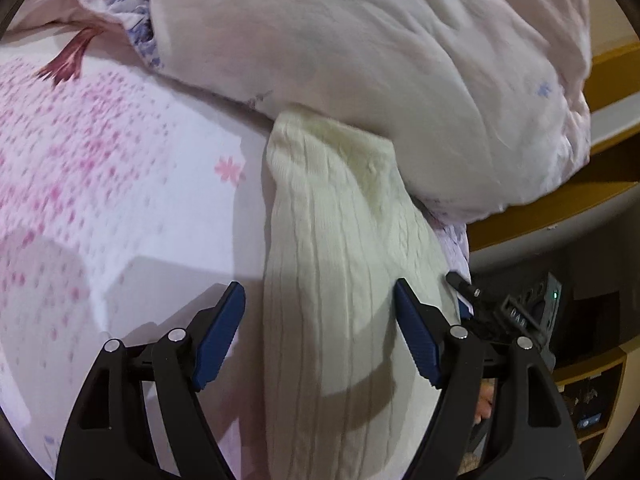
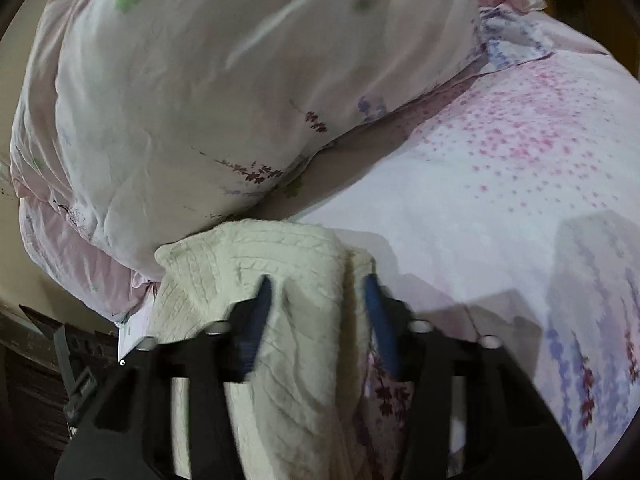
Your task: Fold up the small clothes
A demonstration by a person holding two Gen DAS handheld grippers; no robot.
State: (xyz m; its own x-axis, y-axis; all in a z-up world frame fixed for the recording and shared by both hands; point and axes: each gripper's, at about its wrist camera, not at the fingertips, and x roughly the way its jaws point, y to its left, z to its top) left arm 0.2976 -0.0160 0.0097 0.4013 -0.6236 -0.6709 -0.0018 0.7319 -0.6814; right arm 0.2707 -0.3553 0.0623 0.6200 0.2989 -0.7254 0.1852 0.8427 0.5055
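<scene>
Evidently, with both the left gripper (image 1: 320, 312) and right gripper (image 2: 318, 312) held wide over the cream knit garment (image 1: 336, 240), its far end, pinned under the pillow (image 1: 380, 60), could be dragged askew when pulled.

- Left hand-held gripper (image 1: 320, 312): jaws spread wide, blue pads (image 1: 218, 340) facing each other across a broad gap, nothing pinched between them, black arms reaching forward.
- Right hand-held gripper (image 2: 318, 304): jaws parted too, but narrower, blue pads (image 2: 256, 320) angled inward; the picture is smeared with blur.
- In the left wrist view, part of the right hand-held gripper shows just beyond the right finger.
</scene>
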